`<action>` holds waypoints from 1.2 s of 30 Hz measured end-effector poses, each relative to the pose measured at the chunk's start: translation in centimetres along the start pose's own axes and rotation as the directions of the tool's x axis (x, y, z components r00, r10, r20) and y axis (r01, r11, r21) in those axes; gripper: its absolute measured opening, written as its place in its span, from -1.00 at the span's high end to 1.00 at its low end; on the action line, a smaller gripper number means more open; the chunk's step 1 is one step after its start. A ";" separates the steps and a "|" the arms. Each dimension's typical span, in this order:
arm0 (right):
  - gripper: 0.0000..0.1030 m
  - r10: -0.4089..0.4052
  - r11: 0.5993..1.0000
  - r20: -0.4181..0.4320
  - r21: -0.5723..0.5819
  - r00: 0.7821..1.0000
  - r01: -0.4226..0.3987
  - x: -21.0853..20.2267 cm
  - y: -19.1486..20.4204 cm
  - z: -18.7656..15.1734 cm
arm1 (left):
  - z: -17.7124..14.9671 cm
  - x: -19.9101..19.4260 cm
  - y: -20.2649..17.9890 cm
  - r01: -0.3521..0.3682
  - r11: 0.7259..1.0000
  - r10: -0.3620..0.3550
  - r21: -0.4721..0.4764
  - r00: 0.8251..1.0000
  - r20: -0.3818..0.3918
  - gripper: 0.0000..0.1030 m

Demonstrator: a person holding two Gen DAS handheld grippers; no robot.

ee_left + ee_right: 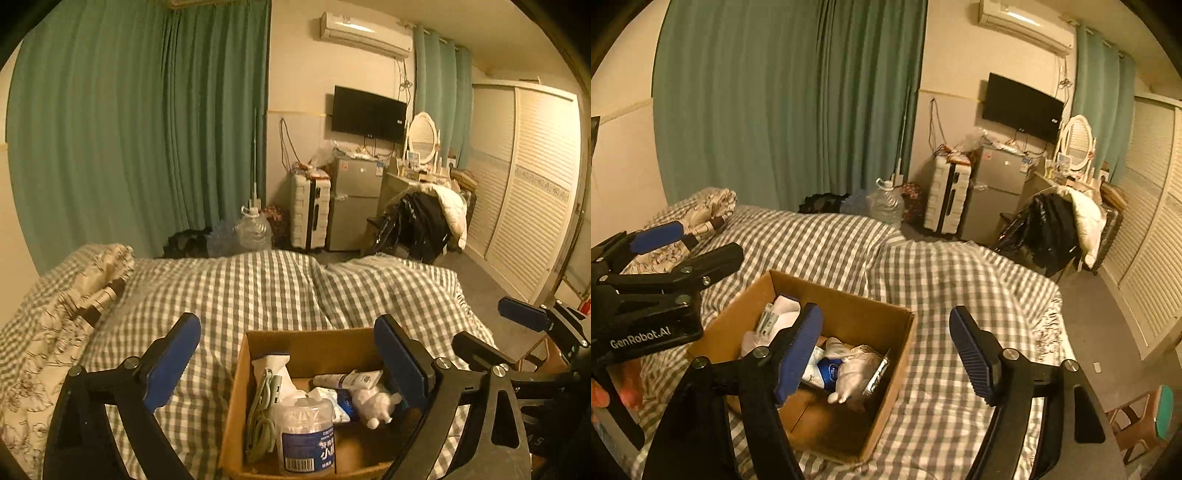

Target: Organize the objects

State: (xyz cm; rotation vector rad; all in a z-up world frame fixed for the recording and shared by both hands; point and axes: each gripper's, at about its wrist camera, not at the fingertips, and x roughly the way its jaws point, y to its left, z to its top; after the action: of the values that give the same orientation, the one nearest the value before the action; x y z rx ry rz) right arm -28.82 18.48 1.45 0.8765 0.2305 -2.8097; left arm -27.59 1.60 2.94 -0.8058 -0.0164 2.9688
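An open cardboard box [314, 343] sits on the checked bed cover; it also shows in the right wrist view [882, 314]. Inside lie a clear cotton-swab jar [304, 435], a white tube [347, 378], a white toy figure [373, 404], a green cord [264, 413] and white packets. My left gripper [288, 350] is open and empty above the box's near left side. My right gripper [886, 350] is open and empty above the box's right edge. The left gripper shows in the right wrist view [687, 243], the right gripper in the left wrist view [524, 314].
The checked bed cover [942, 280] spreads around the box. A patterned pillow [59, 317] lies at the bed's left. Beyond the bed stand water jugs [255, 229], a white suitcase [308, 210], a small fridge [354, 199], a clothes-laden chair [424, 221] and a wardrobe [528, 192]. A stool [1145, 417] stands at the right.
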 end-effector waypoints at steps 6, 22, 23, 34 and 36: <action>-0.48 -0.053 0.999 0.055 0.010 0.997 0.052 -5.4 -0.3 1.1 | 1.4 -5.7 0.0 -0.017 1.000 0.016 0.008 0.997 0.079 -0.98; -0.99 -0.130 0.986 0.261 0.135 0.957 0.097 -20.6 0.1 0.0 | -0.4 -17.7 -0.2 -0.001 1.000 -0.007 0.030 0.968 0.251 -1.00; -0.99 -0.120 0.986 0.262 0.146 0.958 0.083 -20.9 0.1 -0.6 | -0.9 -17.9 -0.3 -0.001 1.000 -0.006 0.026 0.967 0.255 -1.00; -0.99 -0.143 0.979 0.271 0.183 0.952 0.095 -19.3 0.5 -7.7 | -8.2 -18.5 0.2 -0.049 0.999 0.054 -0.023 0.954 0.296 -1.00; -0.99 -0.160 0.977 0.269 0.179 0.950 0.114 -18.2 0.4 -8.6 | -9.5 -18.2 0.2 -0.067 0.998 0.070 -0.020 0.954 0.290 -1.00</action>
State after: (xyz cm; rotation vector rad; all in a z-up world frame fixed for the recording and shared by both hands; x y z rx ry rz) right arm -9.35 22.21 4.91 0.4924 0.0214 -3.0740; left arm -7.09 0.11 3.91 -0.3699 -0.0183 3.1262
